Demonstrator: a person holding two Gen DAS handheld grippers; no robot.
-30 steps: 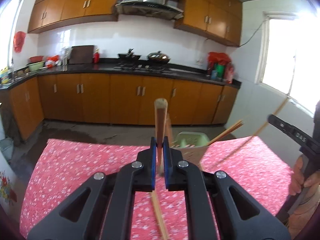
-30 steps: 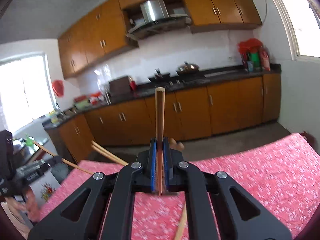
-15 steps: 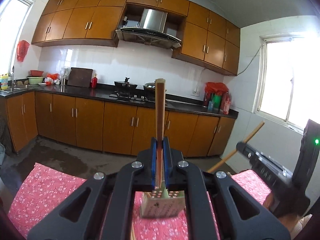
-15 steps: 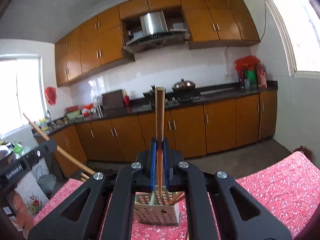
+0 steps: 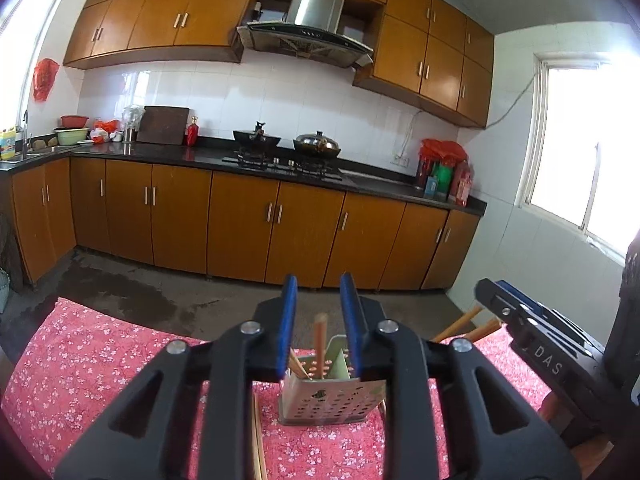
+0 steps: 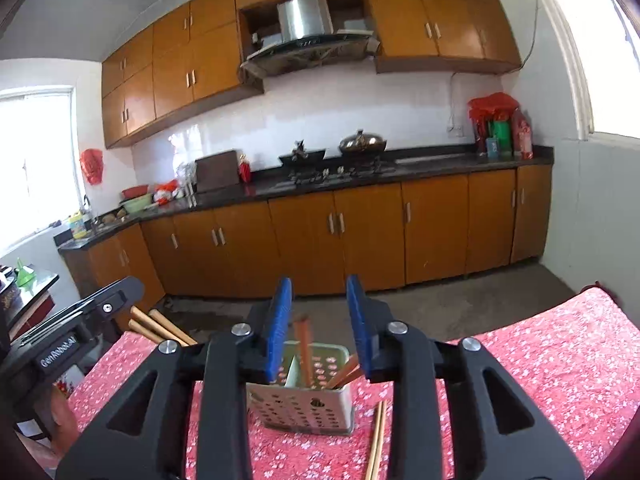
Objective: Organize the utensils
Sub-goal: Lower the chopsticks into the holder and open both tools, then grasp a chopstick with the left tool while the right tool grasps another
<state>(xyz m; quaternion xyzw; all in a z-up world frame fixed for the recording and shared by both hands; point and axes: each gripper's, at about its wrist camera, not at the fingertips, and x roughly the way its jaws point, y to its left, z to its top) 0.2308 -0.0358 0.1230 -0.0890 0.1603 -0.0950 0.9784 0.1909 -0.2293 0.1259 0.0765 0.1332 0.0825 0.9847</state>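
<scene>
Perforated metal forms the utensil holder (image 5: 330,398) standing on the red-flowered worktop (image 5: 80,364), chopsticks (image 6: 305,344) upright inside, loose ones (image 6: 376,436) lying beside. Left tool (image 5: 319,320) and right tool (image 6: 319,322) have just been opened; chopsticks gripped earlier are released between parted pads.

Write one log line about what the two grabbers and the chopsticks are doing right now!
left gripper: just opened, chopstick dropping into holder | right gripper: just opened, chopstick in holder | loose chopsticks on table
</scene>
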